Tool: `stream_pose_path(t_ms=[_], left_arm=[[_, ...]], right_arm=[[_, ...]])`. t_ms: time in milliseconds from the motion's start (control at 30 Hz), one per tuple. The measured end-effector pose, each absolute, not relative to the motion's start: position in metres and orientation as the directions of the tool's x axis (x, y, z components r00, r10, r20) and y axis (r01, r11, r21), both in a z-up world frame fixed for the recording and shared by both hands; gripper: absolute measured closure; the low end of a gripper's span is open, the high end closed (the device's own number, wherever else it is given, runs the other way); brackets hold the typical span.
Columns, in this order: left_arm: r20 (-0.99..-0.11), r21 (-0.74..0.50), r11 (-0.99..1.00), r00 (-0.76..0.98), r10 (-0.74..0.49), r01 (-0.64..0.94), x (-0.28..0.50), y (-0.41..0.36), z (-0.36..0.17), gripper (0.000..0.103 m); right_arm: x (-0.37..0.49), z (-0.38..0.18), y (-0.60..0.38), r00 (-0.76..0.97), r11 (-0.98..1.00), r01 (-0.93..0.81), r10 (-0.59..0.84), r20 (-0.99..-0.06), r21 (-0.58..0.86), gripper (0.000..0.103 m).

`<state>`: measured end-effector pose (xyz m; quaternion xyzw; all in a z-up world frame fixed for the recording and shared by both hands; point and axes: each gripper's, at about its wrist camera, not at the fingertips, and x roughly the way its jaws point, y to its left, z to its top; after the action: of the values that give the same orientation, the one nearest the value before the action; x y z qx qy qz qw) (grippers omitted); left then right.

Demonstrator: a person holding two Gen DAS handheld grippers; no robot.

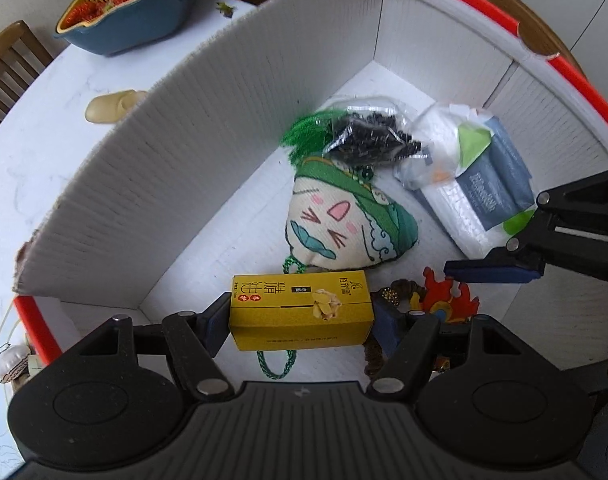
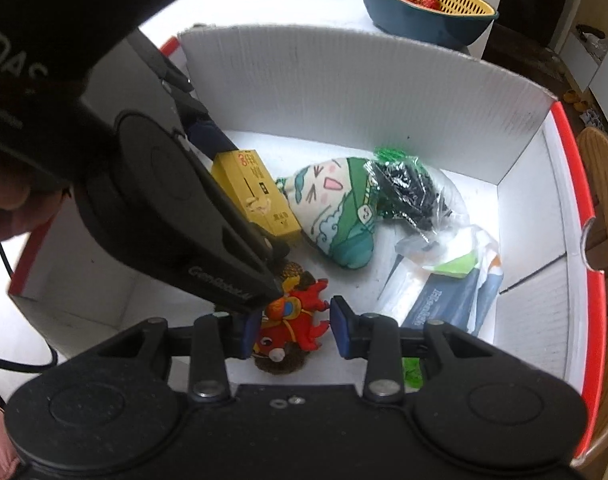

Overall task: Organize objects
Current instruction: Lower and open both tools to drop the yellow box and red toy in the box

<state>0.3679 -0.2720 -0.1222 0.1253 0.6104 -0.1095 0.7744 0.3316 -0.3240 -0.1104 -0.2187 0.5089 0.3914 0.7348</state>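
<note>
Yellow carton (image 1: 302, 312) sits clenched between the left tongs (image 1: 300, 320) inside a white cardboard box (image 1: 184, 152) on the desk (image 1: 44, 152), beside a cartoon pouch (image 1: 344, 224), while the right tongs (image 2: 292, 330) straddle a red dragon toy (image 2: 294, 328), pads apparently not pressing.

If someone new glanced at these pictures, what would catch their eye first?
Probably the yellow carton gripped by the left gripper low inside the white box. Next, the cartoon-faced pouch mid-box and the red dragon toy between the right gripper fingers.
</note>
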Motion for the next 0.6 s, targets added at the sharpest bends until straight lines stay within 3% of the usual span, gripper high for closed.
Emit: stream_pose_path(t_ms=[367, 600], left_arm=[[-0.974, 0.034, 0.953, 0.224, -0.036, 0.300, 0.373, -0.270, -0.124, 0.032], [-0.967, 0.001, 0.961, 0.245, -0.070, 0.277, 0.369, -0.264, -0.113, 0.032]], right_arm=[[0.338, -0.116, -0.323, 0.148, 0.606, -0.790, 0.344, -0.927, 0.098, 0.064], [0.335, -0.107, -0.328, 0.157, 0.620, -0.776, 0.364, -0.918, 0.113, 0.047]])
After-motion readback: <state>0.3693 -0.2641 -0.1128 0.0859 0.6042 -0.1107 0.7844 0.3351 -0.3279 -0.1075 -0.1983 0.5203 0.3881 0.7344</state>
